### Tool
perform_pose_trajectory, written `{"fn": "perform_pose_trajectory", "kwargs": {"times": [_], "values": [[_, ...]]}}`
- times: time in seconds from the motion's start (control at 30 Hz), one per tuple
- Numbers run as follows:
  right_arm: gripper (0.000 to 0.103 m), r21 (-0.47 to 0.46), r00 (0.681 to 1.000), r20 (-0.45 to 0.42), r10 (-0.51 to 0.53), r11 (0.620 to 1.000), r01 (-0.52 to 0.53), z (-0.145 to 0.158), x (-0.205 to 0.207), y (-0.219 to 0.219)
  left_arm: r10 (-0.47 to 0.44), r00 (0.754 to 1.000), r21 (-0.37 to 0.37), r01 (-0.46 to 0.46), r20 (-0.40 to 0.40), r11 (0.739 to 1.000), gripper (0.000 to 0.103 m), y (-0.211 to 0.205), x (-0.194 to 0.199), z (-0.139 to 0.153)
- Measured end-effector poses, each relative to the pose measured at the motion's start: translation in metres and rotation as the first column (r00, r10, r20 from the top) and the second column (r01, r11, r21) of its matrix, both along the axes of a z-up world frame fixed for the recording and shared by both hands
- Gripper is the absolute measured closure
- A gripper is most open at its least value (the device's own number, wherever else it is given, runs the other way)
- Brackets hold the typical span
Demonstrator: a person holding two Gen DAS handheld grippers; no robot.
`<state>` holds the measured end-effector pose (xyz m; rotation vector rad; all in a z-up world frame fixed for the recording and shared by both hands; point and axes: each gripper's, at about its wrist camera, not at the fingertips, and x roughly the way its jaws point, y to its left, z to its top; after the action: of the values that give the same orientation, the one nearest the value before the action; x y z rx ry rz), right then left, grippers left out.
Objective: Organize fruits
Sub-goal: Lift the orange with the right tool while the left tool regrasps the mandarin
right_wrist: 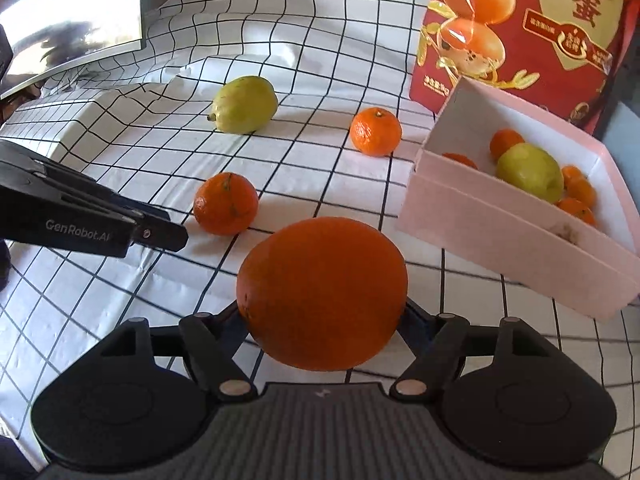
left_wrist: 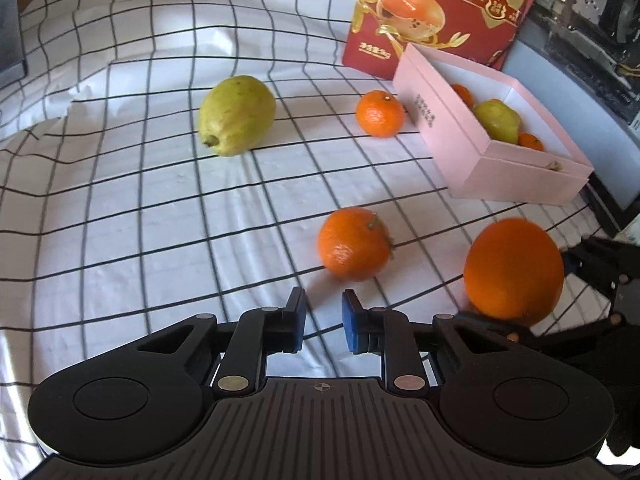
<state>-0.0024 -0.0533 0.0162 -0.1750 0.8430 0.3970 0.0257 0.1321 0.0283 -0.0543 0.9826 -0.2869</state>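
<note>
Right tool (right_wrist: 322, 312) clamped wide on large orange (right_wrist: 322, 294), left tool (left_wrist: 323, 326) nearly shut — empty, above checked cloth (left_wrist: 160, 208)

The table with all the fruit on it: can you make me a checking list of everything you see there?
Surface: white checked cloth, wrinkled.
Job's things: big orange gripped in the right claw; two mandarins, near and far, and a green fruit loose on the cloth; pink box holding another green fruit and several mandarins.
Clutter: red printed box standing behind the pink box.
Claws: left claw shut and empty, pointing at the near mandarin; right claw shut on the big orange.
Cables: nothing seen.
Surroundings: monitor at the far left; dark equipment at the right.
</note>
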Motion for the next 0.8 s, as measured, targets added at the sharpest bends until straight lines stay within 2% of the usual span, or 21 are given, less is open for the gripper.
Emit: {"fn": "perform_pose_trajectory", "kwargs": {"times": [0.07, 0.33, 0.6, 0.7, 0.8], "values": [[0.027, -0.004, 1.0, -0.004, -0.003, 1.0, 0.003, 0.001, -0.005, -0.004, -0.011, 1.0, -0.012, 0.011, -0.001, 1.0, 0.078, -0.002, 0.001, 0.0], [0.027, -0.015, 0.999, -0.02, -0.036, 0.999, 0.036, -0.001, -0.031, -0.016, -0.05, 0.999, 0.02, 0.05, 0.016, 0.999, 0.076, -0.017, 0.002, 0.0], [0.027, -0.016, 0.998, -0.016, -0.058, 0.998, 0.058, -0.001, -0.033, -0.017, -0.09, 0.996, 0.011, 0.09, 0.006, 0.996, 0.075, -0.02, 0.001, 0.005], [0.027, -0.038, 0.999, -0.003, -0.049, 0.998, 0.049, 0.0, -0.036, -0.016, -0.092, 0.992, 0.007, 0.092, 0.087, 0.996, 0.074, -0.016, -0.009, 0.02], [0.026, -0.046, 0.999, 0.003, -0.05, 0.998, 0.05, 0.0, -0.037, -0.016, -0.102, 0.978, 0.092, 0.086, 0.182, 0.992, 0.074, -0.021, -0.009, 0.03]]}}
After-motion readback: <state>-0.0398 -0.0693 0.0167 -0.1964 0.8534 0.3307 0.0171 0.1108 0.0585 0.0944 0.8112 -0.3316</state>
